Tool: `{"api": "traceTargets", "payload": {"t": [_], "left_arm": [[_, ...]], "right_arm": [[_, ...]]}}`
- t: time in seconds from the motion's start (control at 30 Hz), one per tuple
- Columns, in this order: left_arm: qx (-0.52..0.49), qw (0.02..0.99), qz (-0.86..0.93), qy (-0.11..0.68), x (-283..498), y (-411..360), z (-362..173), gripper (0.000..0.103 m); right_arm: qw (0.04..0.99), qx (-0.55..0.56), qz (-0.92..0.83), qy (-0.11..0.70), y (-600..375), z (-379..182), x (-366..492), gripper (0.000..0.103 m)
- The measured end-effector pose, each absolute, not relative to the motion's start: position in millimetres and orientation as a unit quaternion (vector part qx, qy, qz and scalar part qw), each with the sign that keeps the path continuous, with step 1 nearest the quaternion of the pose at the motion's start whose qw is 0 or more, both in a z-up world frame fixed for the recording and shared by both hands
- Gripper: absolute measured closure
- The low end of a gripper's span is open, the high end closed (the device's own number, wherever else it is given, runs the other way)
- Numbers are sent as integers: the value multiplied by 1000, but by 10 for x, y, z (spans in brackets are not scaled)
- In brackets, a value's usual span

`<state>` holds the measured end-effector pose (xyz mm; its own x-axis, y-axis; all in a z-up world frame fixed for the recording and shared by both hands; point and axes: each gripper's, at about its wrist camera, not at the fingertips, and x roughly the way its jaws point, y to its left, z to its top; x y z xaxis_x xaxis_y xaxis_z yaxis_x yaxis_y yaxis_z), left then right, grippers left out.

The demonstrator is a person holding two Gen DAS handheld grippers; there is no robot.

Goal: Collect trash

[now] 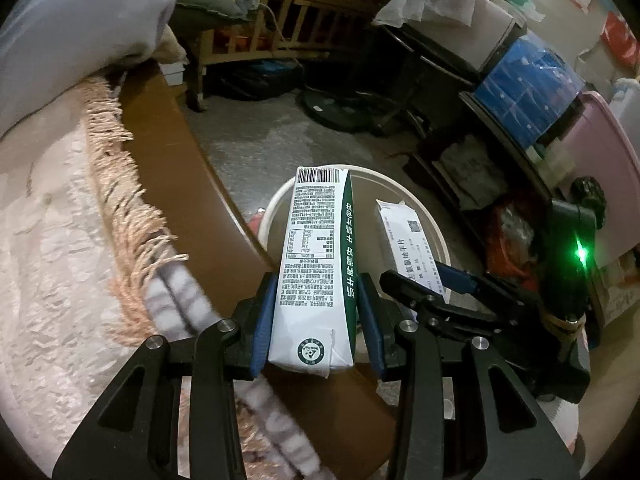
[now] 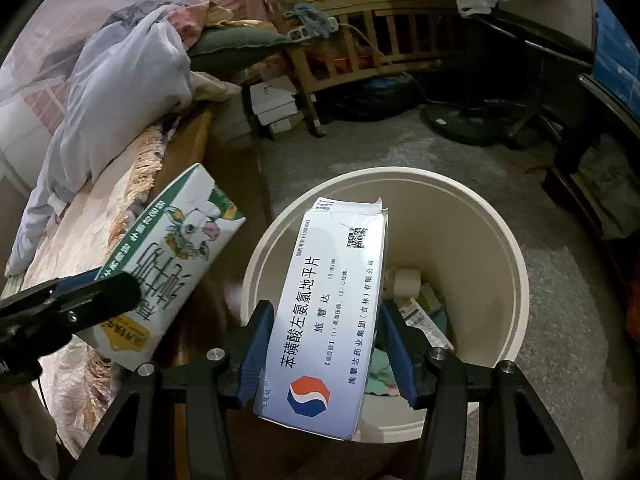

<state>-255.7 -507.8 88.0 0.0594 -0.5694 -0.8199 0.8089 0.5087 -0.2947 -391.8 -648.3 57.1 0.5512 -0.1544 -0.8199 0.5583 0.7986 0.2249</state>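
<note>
Green-and-white milk carton [image 1: 316,264], white medicine box [image 2: 332,304], cream bin [image 2: 472,216]

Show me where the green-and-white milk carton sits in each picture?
Left wrist view: green-and-white milk carton at centre, clamped between the left fingers.
Right wrist view: same carton at left, beside the bed.
Shared landmark: the round cream plastic bin.

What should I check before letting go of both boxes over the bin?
1. Left gripper clamped on milk carton: ok.
2. Right gripper clamped on medicine box: ok.
3. Medicine box over the bin mouth: ok.
4. Milk carton over the bin mouth: not ok; in the right wrist view it hangs left of the rim, over the bed edge.
5. Room in the bin: ok, trash only at the bottom.
6. Grippers clear of each other: ok.
</note>
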Motion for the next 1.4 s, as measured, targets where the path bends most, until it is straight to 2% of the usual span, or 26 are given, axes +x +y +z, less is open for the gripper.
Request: {"api": "traceTargets", "payload": {"t": [0.4, 0.57, 0.63, 0.7, 0.87, 1.07, 1.23, 1.4], "left_arm": [[110, 702, -501, 494, -2471, -5195, 813, 66], [105, 704, -502, 491, -2454, -5197, 808, 61], [103, 713, -495, 485, -2443, -5151, 817, 50], [101, 727, -485, 476, -2441, -5096, 842, 50], [124, 764, -454, 441, -2498, -4914, 958, 50], [155, 808, -408, 396, -2643, -4540, 1164, 49], [136, 809, -421, 386, -2710, -4216, 1317, 49], [119, 819, -434, 357, -2820, -3952, 1586, 50]], "right_arm": [[832, 242, -245, 434, -6635, 495, -3955, 51], [826, 245, -256, 439, -6672, 478, -3961, 49], [824, 250, -260, 436, -6695, 484, -3969, 45], [824, 254, -264, 432, -6716, 496, -3988, 36], [829, 258, -265, 420, -6697, 549, -4018, 35], [864, 215, -271, 365, -6388, 895, -4134, 35], [889, 161, -294, 313, -5978, 1310, -4246, 35], [895, 124, -312, 294, -5605, 1552, -4309, 35]]}}
